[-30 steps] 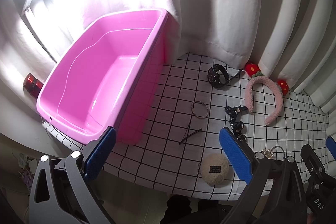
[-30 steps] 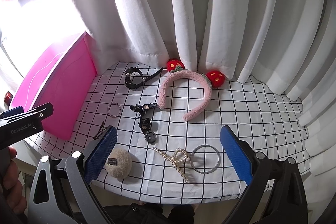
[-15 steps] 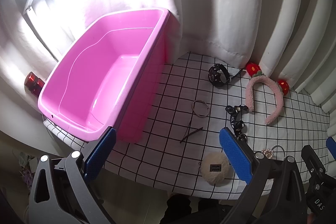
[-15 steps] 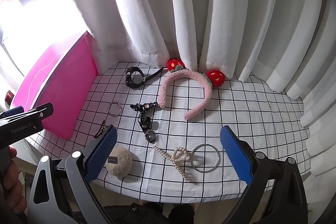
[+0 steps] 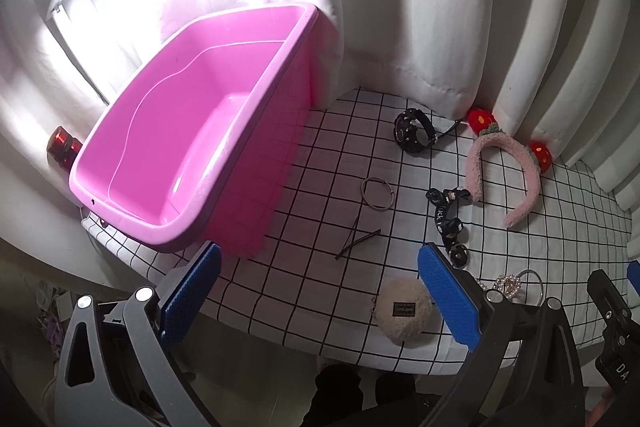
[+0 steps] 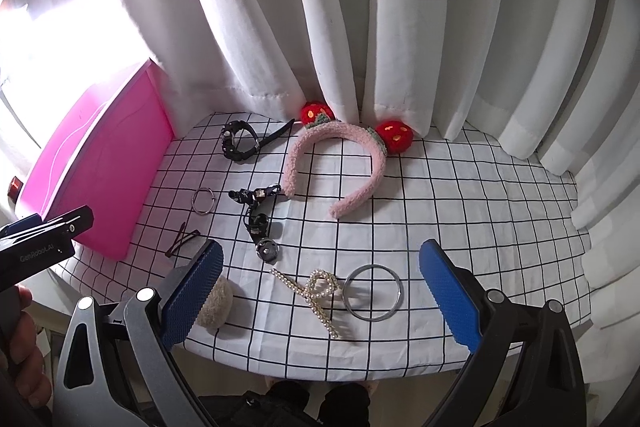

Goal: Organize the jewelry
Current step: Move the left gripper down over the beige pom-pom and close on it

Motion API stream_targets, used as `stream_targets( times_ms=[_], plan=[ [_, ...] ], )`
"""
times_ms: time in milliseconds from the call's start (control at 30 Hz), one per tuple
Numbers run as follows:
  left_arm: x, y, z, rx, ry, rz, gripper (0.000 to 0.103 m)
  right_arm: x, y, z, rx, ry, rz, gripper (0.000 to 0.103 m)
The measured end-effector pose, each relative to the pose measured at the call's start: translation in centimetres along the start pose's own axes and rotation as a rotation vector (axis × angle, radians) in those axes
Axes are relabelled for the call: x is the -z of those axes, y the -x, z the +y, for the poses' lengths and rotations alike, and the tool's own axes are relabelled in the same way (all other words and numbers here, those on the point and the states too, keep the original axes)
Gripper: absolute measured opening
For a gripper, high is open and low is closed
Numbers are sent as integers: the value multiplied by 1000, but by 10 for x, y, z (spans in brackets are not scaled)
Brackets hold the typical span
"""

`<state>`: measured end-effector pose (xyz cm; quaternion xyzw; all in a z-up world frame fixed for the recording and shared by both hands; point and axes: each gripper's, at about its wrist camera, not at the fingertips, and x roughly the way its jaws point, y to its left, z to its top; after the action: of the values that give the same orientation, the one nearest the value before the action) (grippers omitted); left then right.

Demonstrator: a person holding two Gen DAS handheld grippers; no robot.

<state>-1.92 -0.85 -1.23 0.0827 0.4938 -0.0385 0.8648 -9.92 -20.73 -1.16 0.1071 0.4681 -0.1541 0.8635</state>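
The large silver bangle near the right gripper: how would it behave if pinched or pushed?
The large silver bangle looks like rigid metal, so it probably keeps its shape. Lying flat on the checked cloth, it likely slides rather than rolls. Its thin, smooth rim may slip between pads.

We see a table under a black-grid white cloth [image 6: 460,195]. On it: pink tub [image 5: 192,147] at left, black watch [image 6: 240,142], strawberry headband [image 6: 340,163], small ring [image 6: 203,201], black hair tie [image 6: 256,211], bobby pins [image 6: 182,239], fuzzy puff [image 5: 404,313], pearl clip [image 6: 316,291], silver bangle [image 6: 373,293].
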Motion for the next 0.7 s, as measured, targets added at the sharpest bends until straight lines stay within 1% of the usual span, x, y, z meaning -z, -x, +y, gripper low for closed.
stream_targets(
  times_ms=[133, 267, 433, 533, 633, 700],
  plan=[
    [16, -17, -2, 15, 13, 43, 97, 13, -13, -21, -3, -11, 37, 94],
    [38, -38, -7, 71, 33, 99, 97, 35, -36, -44, -43, -27, 99, 94],
    [63, -62, -23, 93, -6, 136, 97, 60, -66, -59, -44, -8, 168, 94],
    [76, -77, -33, 111, -18, 166, 97, 71, -85, -62, -68, 12, 196, 94],
    [86, -92, -43, 110, -31, 181, 97, 78, -101, -65, -26, 43, 207, 94],
    [92, -100, -48, 115, -31, 182, 97, 81, -114, -72, -17, 40, 223, 94]
  ],
)
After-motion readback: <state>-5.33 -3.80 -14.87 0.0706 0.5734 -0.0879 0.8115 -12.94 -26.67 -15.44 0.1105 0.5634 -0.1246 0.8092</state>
